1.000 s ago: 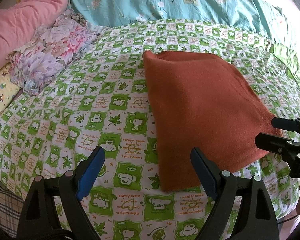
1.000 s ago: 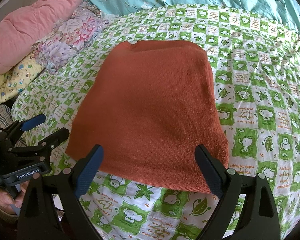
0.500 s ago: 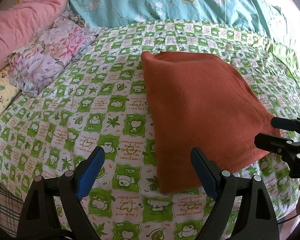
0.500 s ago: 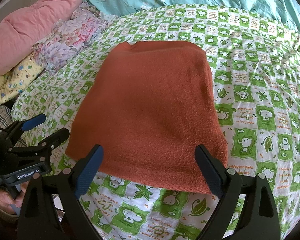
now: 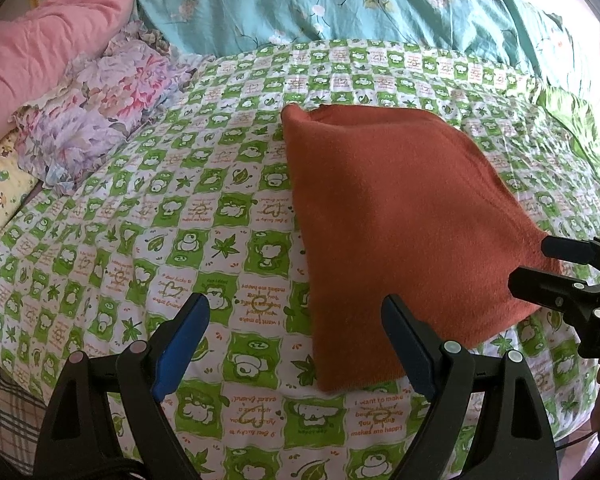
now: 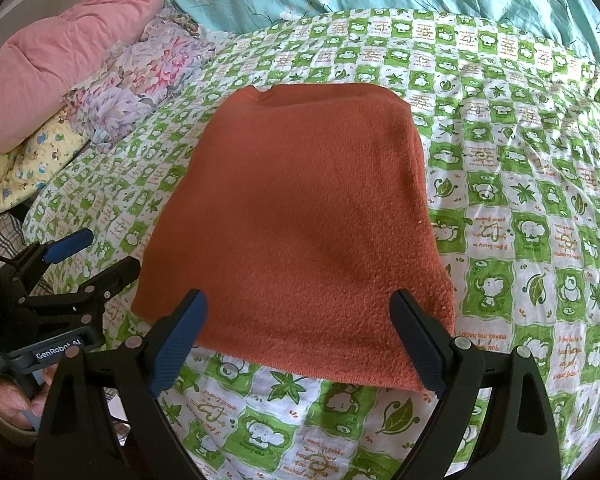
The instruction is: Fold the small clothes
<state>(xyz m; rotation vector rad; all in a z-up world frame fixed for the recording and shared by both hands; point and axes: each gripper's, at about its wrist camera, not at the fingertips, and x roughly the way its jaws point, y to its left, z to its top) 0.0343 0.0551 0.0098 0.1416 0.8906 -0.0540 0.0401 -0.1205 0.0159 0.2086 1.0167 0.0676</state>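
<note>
A folded rust-orange cloth (image 5: pixel 396 232) lies flat on the green-and-white patterned bed sheet (image 5: pixel 180 240). In the right wrist view it (image 6: pixel 300 220) fills the middle. My left gripper (image 5: pixel 296 344) is open and empty, just short of the cloth's near left corner. My right gripper (image 6: pixel 300 340) is open and empty, its jaws straddling the cloth's near edge from just in front. The right gripper also shows at the right edge of the left wrist view (image 5: pixel 556 268); the left one shows at the left of the right wrist view (image 6: pixel 96 256).
A pink pillow (image 5: pixel 48 44), a flowery ruffled cloth (image 5: pixel 96 116) and a yellow cartoon-print cloth (image 5: pixel 0 196) lie at the far left. A teal floral quilt (image 5: pixel 360 0) lies along the back. The bed's near edge runs below the grippers.
Both grippers stay open and almost still. The left wrist view has shifted slightly, so the cloth sits a little lower and nearer.
</note>
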